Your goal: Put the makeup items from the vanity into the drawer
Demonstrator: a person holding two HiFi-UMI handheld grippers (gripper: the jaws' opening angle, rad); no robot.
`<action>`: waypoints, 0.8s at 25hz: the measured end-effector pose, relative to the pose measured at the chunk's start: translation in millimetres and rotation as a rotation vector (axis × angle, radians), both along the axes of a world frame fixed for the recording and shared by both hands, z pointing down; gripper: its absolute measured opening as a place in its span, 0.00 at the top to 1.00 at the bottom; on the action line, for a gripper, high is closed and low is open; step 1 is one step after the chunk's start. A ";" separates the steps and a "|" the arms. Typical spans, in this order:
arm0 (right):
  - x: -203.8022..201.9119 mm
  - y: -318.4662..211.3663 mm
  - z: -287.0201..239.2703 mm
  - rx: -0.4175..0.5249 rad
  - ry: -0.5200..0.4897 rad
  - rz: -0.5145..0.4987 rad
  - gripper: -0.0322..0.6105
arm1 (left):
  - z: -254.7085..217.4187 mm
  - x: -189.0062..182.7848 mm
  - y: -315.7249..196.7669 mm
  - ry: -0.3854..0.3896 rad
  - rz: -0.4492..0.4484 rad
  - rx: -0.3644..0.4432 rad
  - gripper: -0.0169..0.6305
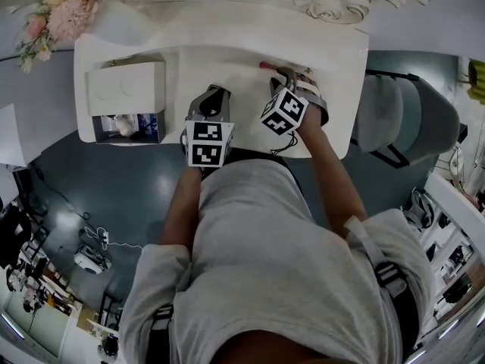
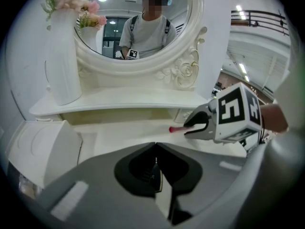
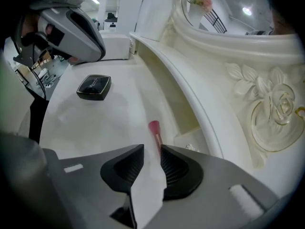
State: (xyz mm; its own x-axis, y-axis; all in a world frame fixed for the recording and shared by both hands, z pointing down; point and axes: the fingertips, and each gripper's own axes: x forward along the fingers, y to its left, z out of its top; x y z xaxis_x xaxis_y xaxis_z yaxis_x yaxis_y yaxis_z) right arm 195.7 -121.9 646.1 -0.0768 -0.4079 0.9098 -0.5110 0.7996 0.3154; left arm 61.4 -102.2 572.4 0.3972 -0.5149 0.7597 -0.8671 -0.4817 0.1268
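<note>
We hold our right gripper (image 1: 286,74) low over the back right of the white vanity (image 1: 227,55). The head view shows only a bit of pink there. The right gripper view shows more. Its jaws stand a little apart. The thin handle of the pink-tipped brush (image 3: 154,127) lies in the gap, close to the right jaw, but it is not squeezed. The brush lies on the vanity top.

That view also shows a black compact (image 3: 94,87) lying flat, near our left gripper (image 3: 95,49). We cannot find the compact in the head view. The left gripper view shows its jaws shut tight with nothing in them. Only the head view shows the open drawer (image 1: 125,138), far to the left, with things inside.
</note>
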 end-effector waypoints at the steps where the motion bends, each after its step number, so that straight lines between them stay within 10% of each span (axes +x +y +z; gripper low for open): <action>1: -1.1 -1.5 -3.2 0.016 -0.005 0.000 0.77 | -0.2 -0.4 -0.2 0.000 0.001 0.001 0.97; 20: -2.8 -10.4 8.0 -0.037 -0.119 0.082 0.80 | -2.9 0.3 0.6 0.006 0.028 0.003 0.97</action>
